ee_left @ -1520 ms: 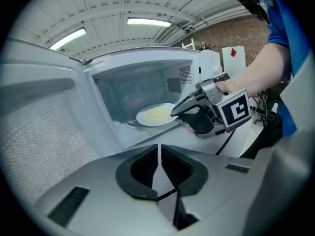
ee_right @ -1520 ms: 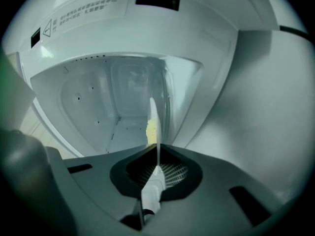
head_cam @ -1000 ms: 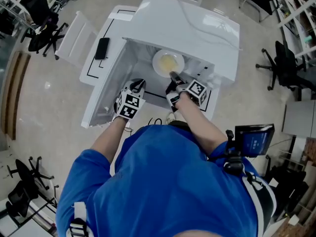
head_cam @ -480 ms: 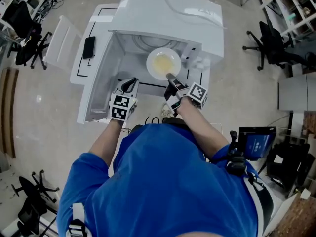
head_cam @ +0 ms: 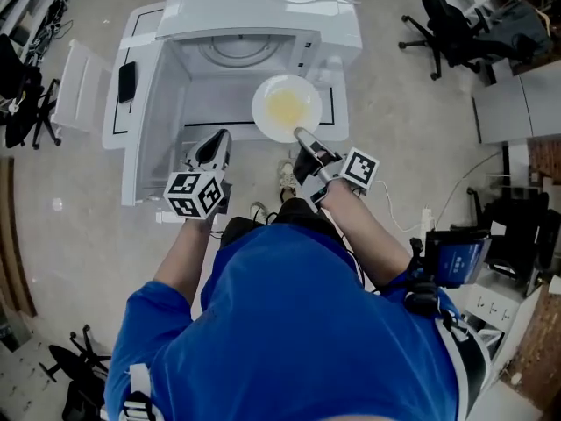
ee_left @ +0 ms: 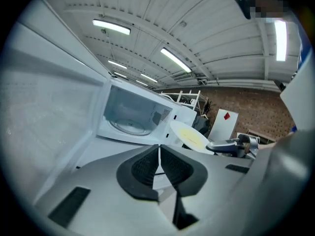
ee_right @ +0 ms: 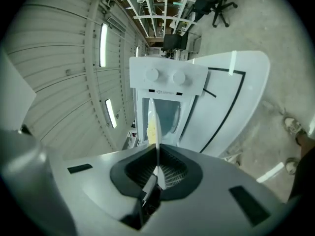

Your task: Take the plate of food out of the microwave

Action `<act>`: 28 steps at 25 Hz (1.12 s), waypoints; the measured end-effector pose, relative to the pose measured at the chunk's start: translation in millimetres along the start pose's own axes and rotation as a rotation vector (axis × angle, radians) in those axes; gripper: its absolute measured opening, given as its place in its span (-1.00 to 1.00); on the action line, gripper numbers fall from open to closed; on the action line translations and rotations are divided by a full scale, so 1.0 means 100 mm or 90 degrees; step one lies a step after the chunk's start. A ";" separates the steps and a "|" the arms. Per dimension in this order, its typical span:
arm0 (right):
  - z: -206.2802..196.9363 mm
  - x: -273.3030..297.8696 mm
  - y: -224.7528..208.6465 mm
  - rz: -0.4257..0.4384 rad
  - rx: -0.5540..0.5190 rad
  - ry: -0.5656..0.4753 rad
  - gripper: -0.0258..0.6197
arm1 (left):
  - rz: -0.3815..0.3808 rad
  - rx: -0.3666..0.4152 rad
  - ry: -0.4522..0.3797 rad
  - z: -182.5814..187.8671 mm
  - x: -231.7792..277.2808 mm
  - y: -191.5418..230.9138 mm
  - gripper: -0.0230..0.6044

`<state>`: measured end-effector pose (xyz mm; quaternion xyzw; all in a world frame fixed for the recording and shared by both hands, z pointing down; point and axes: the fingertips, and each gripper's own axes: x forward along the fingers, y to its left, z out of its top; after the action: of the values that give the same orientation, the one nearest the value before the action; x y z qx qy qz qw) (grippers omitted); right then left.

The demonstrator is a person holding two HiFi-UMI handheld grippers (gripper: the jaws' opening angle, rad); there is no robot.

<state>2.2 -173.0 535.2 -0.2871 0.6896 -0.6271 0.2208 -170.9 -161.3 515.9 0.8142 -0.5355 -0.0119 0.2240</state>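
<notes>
Head view: my right claw (head_cam: 300, 135), clamped on the rim of the plate (head_cam: 286, 108), has drawn it out of the microwave (head_cam: 254, 24); it is held just before the open mouth, so the task is nearly done.

Left gripper view: my left claw (ee_left: 158, 167) is closed and empty. The plate is smooth, shallow and white, with yellow food on it.

Right gripper view: the thin rim stands edge-on between my ribbed pads (ee_right: 172, 172).
</notes>
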 end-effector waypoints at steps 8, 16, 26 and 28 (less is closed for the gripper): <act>-0.01 -0.74 0.00 -0.003 0.013 -0.019 -0.86 | -0.001 -0.110 -0.018 -0.20 -0.30 -0.26 -0.89; 0.04 -1.32 -0.01 0.005 0.015 0.017 -0.86 | 0.013 -0.179 -0.067 -0.29 -0.55 -0.73 -0.89; 0.03 -2.01 -0.07 0.008 0.010 0.073 -0.86 | 0.045 -0.213 -0.108 -0.55 -0.92 -1.38 -0.89; -0.05 -2.09 -0.08 0.006 0.010 0.082 -0.86 | 0.049 -0.219 -0.112 -0.61 -1.03 -1.43 -0.89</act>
<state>154.3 -28.7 532.2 -0.2414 0.6985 -0.6488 0.1812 -75.5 -2.7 494.1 0.7389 -0.5736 -0.1658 0.3124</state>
